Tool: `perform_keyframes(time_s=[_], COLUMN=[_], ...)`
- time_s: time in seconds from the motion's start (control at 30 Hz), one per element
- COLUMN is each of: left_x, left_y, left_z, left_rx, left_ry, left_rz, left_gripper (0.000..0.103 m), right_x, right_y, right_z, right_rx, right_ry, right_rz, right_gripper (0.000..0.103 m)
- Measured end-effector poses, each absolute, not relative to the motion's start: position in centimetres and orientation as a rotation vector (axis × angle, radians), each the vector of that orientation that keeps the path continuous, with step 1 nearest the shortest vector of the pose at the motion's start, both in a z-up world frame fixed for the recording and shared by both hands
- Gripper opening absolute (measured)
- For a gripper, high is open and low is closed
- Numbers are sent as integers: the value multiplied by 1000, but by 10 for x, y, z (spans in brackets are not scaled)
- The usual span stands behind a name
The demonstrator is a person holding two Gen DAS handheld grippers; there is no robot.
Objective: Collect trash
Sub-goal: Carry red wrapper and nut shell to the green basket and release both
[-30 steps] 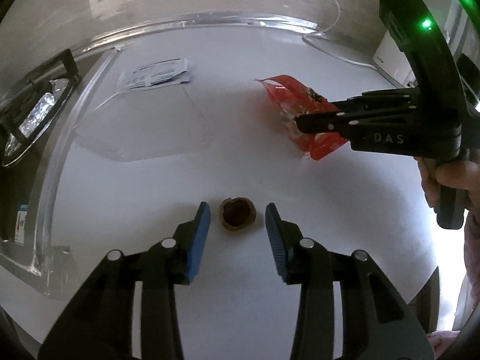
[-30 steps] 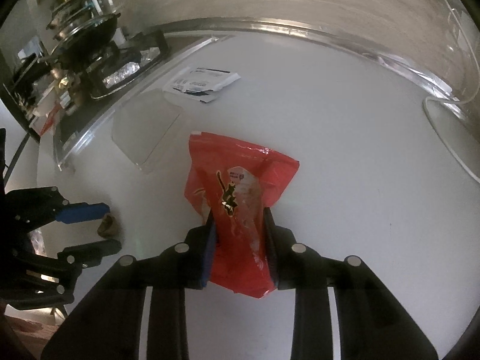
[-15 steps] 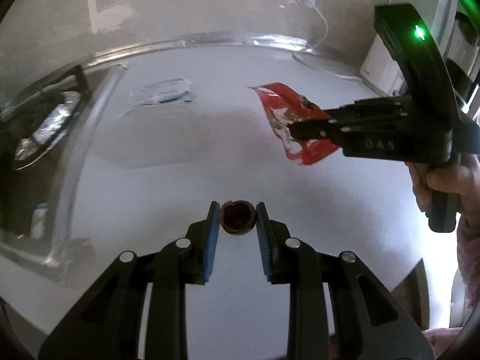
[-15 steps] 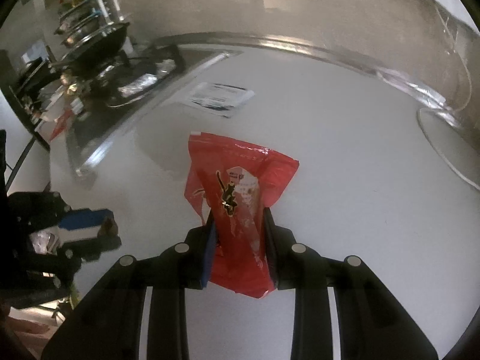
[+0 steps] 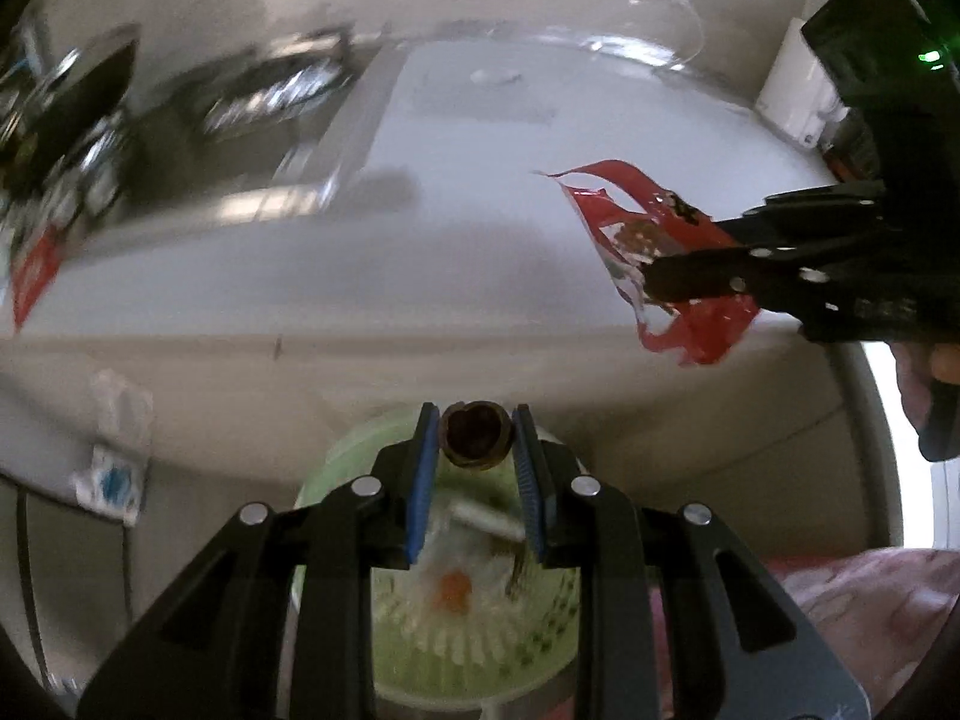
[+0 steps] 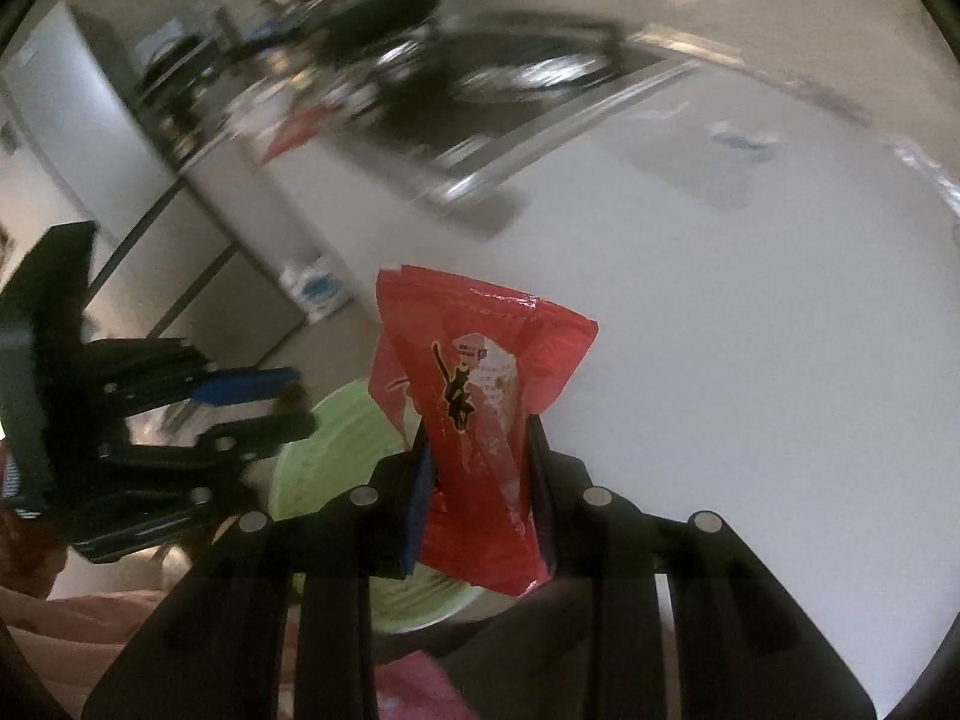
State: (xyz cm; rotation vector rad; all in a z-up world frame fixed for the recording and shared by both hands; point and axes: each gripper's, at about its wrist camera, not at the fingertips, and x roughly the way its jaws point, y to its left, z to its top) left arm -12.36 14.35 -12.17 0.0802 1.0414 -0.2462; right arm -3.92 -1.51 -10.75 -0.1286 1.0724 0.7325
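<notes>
Left gripper (image 5: pixel 474 438) clamped on brown nutshell (image 5: pixel 477 433), held over green bin (image 5: pixel 480 648) below the countertop's near edge. Right gripper (image 6: pixel 477 468) pinched on red wrapper (image 6: pixel 480 396), hanging over that same near edge, bin rim (image 6: pixel 336 438) just left of it. Far along the white countertop (image 6: pixel 750 360): blurred stove (image 6: pixel 480 78) at the back-left edge.

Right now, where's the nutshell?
In the left wrist view the nutshell sits clamped between the left gripper fingers, directly above the green bin.
</notes>
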Motion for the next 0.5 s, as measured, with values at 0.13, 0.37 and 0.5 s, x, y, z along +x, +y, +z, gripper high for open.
perform_keyframes(time_s=[0.13,0.37,0.5], left_x=[-156,-172,-170], left_y=[160,183,193], left_z=[-156,-225,-255], left_rx=[34,-97,-158], left_ry=[1102,1211,1267], left_rz=[-206,-154,-110], left_gripper=[24,25,42], right_x=[-76,-109,-109], right_y=[17,45,49], right_z=[-122,-148,-155], right_rx=[-167,-243,-273], right_ry=[1120,1175,1189], right_rz=[806,859,845], right_gripper=[29,29,29])
